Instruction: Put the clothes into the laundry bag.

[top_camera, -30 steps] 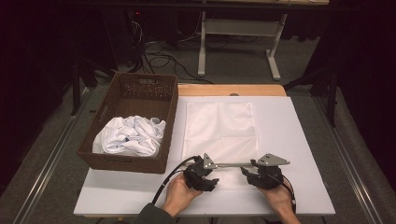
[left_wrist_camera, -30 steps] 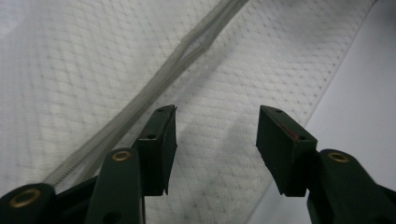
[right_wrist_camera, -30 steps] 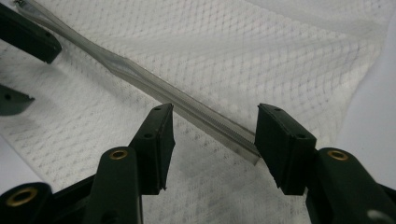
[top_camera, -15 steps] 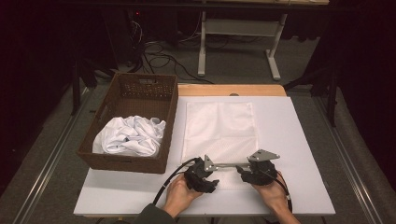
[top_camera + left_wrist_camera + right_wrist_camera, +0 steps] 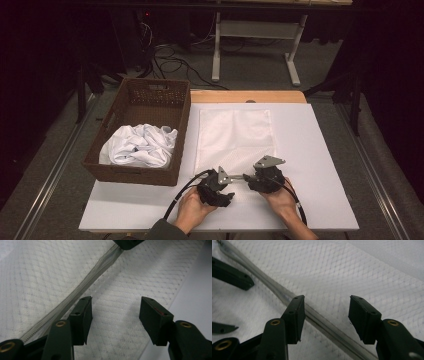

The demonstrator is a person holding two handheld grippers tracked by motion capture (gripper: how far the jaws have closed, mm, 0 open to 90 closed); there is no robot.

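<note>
A white mesh bag [image 5: 235, 137] lies flat on the white table [image 5: 325, 150], its grey zipper [image 5: 75, 293] running along the near edge. Both hands hold their grippers at that edge, tips facing each other. My left gripper [image 5: 115, 307] is open above the mesh, with the zipper passing beside its left jaw. My right gripper [image 5: 325, 306] has just been closing a little; its jaws stand open over the mesh, the zipper [image 5: 324, 325] crosses under its left jaw, and the pads press on nothing. The high view shows the left gripper [image 5: 231, 181] and right gripper [image 5: 250, 179] nearly touching.
A brown wicker basket [image 5: 150, 95] stands at the table's left with crumpled white cloths [image 5: 140, 145] inside. A wooden board [image 5: 245, 96] borders the table's far edge. Behind the table are desk legs and cables on the floor.
The right hand has moved left along the bag's near edge, close to the left gripper. The left hand has stayed where it was.
</note>
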